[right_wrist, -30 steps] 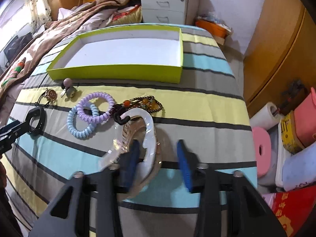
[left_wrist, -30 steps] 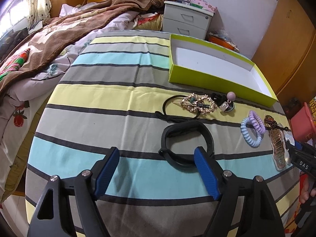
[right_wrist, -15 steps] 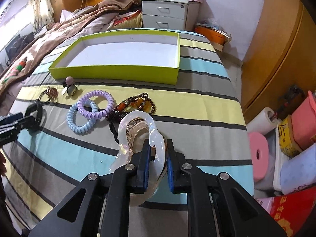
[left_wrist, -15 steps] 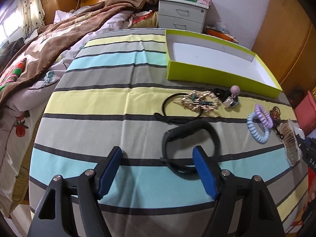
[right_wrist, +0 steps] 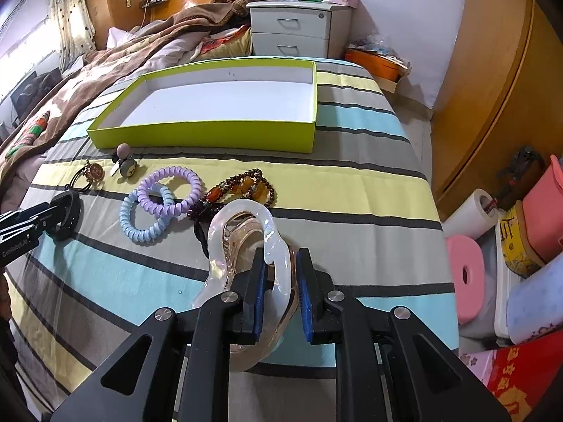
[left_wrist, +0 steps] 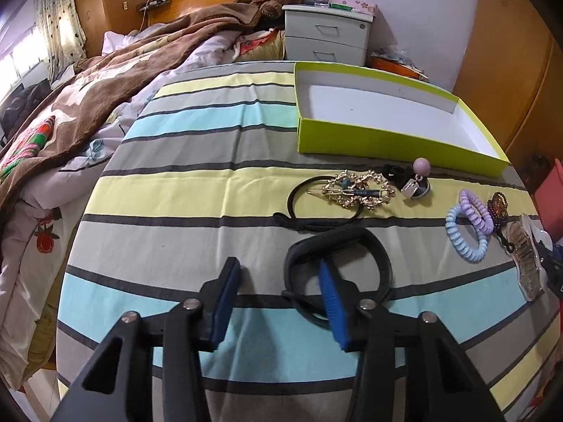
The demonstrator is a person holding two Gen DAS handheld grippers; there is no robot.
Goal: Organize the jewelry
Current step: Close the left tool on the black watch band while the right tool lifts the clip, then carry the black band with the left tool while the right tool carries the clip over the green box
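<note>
A striped cloth covers the surface [left_wrist: 183,190]. Low in the right wrist view, the right gripper [right_wrist: 279,283] has its blue fingers [right_wrist: 258,295] clenched on a translucent pearly hair claw [right_wrist: 242,242], lifted slightly at centre frame. Just above it lie a beaded bracelet [right_wrist: 242,186] and two coil hair ties, purple [right_wrist: 170,190] and blue [right_wrist: 144,219]. An open lime-green box [right_wrist: 211,137] sits in the upper middle. In the left wrist view, the left gripper [left_wrist: 278,281] is released, its right finger [left_wrist: 332,302] inside a black wristband [left_wrist: 337,267] at lower centre. A gold hair clip [left_wrist: 357,191] lies above.
</note>
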